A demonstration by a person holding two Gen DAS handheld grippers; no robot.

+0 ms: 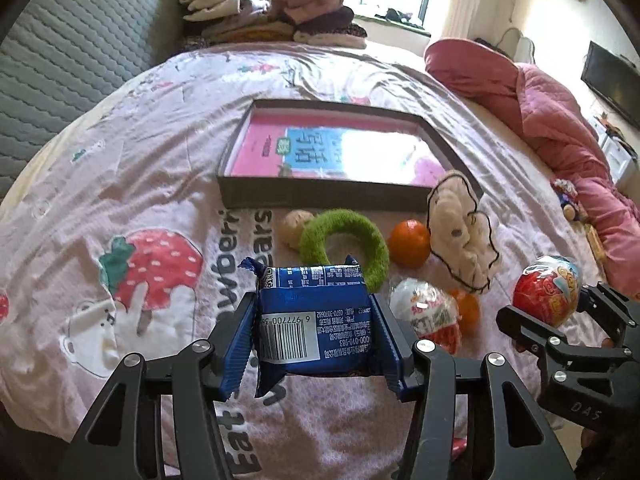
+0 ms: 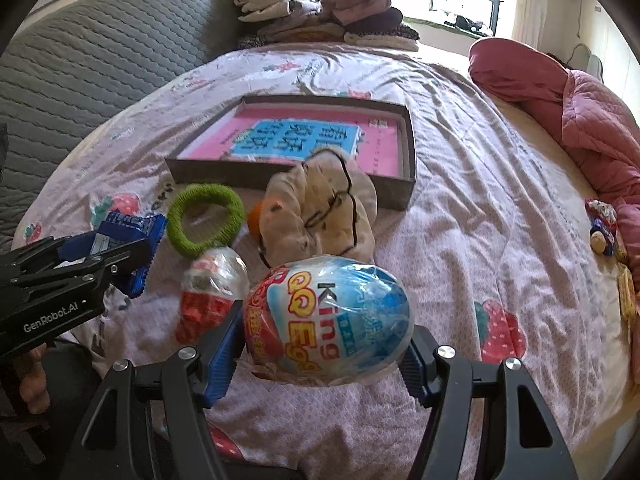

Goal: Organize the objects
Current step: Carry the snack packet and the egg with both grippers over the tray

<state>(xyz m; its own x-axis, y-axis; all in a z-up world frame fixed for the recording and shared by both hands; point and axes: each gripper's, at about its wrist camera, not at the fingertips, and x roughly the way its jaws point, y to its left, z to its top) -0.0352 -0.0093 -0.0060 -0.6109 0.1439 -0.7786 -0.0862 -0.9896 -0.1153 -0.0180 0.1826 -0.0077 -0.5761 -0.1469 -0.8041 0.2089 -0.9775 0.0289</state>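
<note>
My left gripper [image 1: 316, 336] is shut on a blue snack packet [image 1: 316, 316] and holds it above the bedsheet; it also shows in the right wrist view [image 2: 128, 240]. My right gripper [image 2: 324, 344] is shut on a red and blue toy egg [image 2: 328, 316], also seen in the left wrist view [image 1: 548, 288]. An open dark box [image 1: 320, 196] with a pink book inside lies ahead on the bed. In front of it lie a green ring [image 1: 344, 240], an orange [image 1: 409, 242], a cream plush toy [image 1: 460, 232], a second wrapped egg [image 1: 428, 312] and another orange [image 1: 468, 308].
A pile of folded clothes [image 1: 272, 12] sits at the bed's far end by the grey headboard [image 1: 72, 52]. A pink quilt [image 1: 560, 120] is bunched along the right side, with small toys [image 2: 602, 226] beside it. A small beige ball [image 1: 294, 226] lies next to the ring.
</note>
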